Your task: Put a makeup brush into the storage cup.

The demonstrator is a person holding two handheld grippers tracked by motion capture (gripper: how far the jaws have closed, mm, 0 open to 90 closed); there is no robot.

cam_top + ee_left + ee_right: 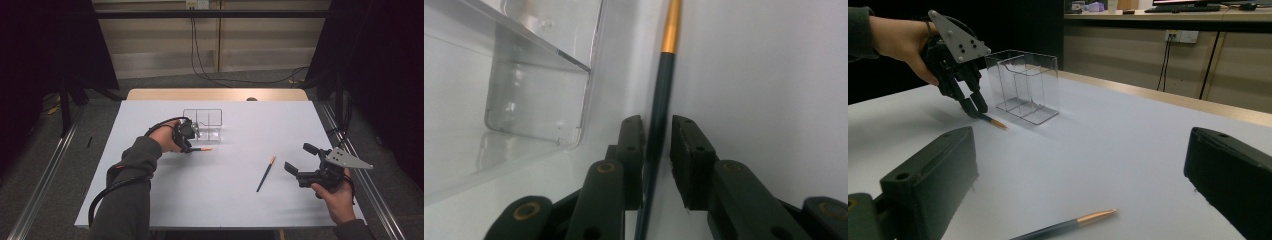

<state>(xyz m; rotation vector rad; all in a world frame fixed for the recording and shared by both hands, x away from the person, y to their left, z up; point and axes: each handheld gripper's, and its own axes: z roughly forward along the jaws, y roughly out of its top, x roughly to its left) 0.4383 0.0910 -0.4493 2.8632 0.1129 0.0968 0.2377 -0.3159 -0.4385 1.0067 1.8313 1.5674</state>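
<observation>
Nearest to us in the high view, the right gripper (299, 161) sits at the counter's (225, 200) right edge, held in the right hand (337, 197). Its fingers (928, 185) stand wide apart and hold nothing. Just beyond them lies a loose pencil (266, 173), flat on the white surface: a slim dark shaft with an orange-gold band at its far end. In the right gripper view we see this pencil (1063, 227) between and below the two spread fingers, touching neither.

Farther in, left of centre, the left hand (165, 139) tilts the left gripper (189, 148) down onto a second pencil (202, 149) of the same pattern. In the left gripper view, the dark shaft (659, 115) runs between the two fingers (631, 150), which are nearly closed on it; we cannot tell for certain whether both pads touch it. The gold band points away from the gripper.

Just beyond, the clear plastic organizer (205, 122) stands upright on the counter, divided into compartments by transparent walls. The held pencil lies just beside its front wall, outside it. In the right gripper view the organizer (1023, 85) appears empty.
</observation>
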